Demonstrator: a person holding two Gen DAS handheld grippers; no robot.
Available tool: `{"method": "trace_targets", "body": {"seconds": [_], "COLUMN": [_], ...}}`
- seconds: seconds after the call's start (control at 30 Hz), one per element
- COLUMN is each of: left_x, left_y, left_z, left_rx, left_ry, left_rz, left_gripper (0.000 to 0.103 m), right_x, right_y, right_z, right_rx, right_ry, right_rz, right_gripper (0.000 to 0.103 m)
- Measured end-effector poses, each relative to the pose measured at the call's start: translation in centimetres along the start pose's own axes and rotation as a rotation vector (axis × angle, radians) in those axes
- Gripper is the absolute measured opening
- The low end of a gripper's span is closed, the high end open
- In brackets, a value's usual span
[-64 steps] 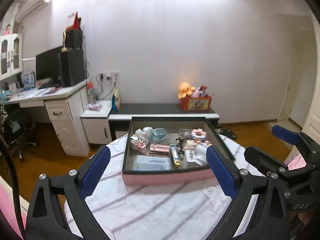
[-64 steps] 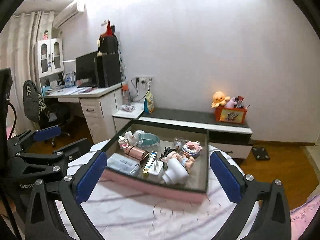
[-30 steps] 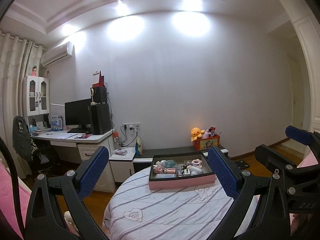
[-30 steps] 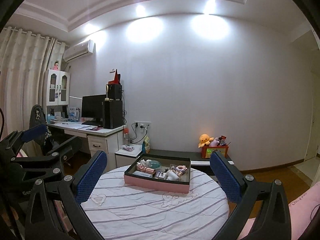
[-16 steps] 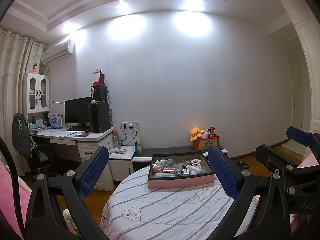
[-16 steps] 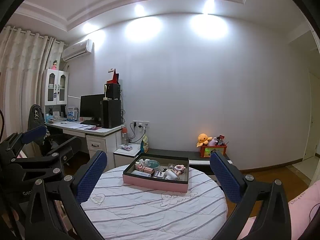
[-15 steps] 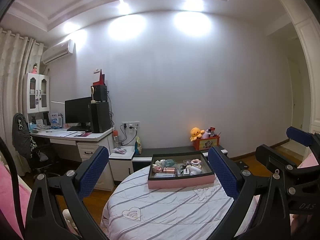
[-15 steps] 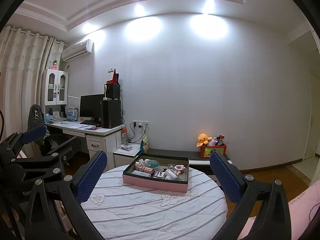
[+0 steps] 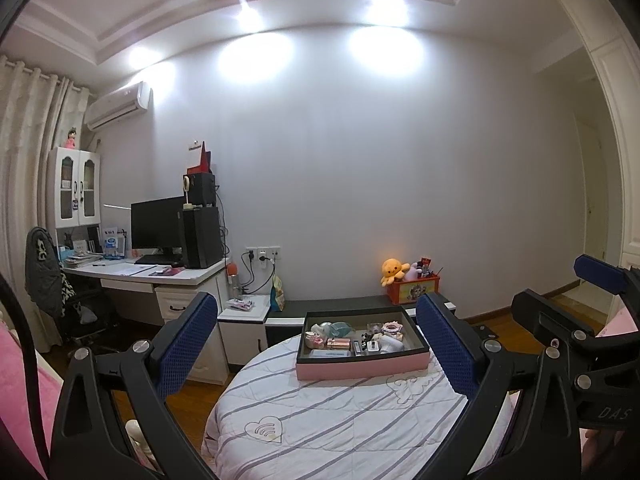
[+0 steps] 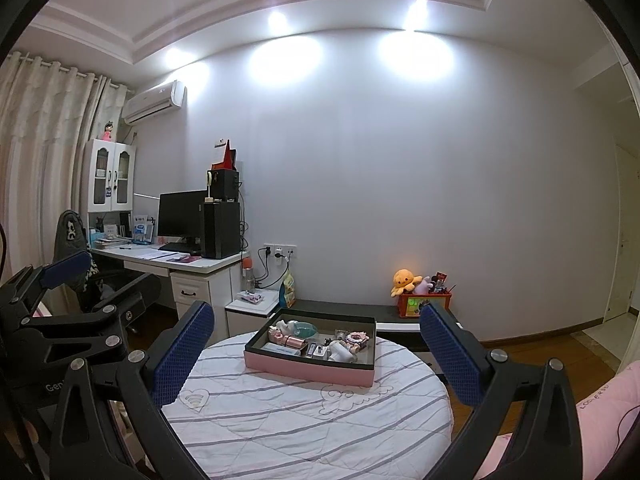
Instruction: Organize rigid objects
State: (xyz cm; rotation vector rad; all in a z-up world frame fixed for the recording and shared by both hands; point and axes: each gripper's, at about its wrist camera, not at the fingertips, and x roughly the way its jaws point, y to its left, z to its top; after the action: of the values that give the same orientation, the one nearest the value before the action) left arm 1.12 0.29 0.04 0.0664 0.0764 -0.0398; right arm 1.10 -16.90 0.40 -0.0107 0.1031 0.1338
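Hovering well back from the pink tray, left tool and right tool gape wide, empty.

A shallow pink-sided tray with a dark rim is sitting on a round table's striped white quilted cover, toward the far edge. Small rigid items are lying crowded inside it: a rose-gold cylinder on its side, a pale teal bowl, a white bottle, a pink ring-shaped piece and a flat white box at the near wall. From the right wrist view the tray is appearing angled, one corner pointing nearer.
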Motion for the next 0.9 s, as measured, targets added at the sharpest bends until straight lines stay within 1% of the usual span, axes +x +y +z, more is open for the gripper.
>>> {"method": "trace_targets", "body": {"seconds": [0.4, 0.6, 0.9], "left_x": [-0.24, -0.29, -0.22], "left_y": [-0.15, -0.32, -0.34], "left_z": [0.1, 0.05, 0.21], "left_rx": [-0.002, 0.006, 0.004], "left_ry": [-0.023, -0.028, -0.025], "left_rz": [0.0, 0.017, 0.018], "left_gripper": [0.101, 0.101, 0.101], "right_x": [-0.14, -0.22, -0.28], "right_y": [0.0, -0.02, 0.13], "right_z": [0.16, 0.25, 0.29], "right_rx": [0.001, 0.002, 0.001], "right_ry": [-0.001, 0.005, 0.006], "right_rz": [-0.003, -0.007, -0.006], "right_gripper": [0.103, 0.103, 0.103]}}
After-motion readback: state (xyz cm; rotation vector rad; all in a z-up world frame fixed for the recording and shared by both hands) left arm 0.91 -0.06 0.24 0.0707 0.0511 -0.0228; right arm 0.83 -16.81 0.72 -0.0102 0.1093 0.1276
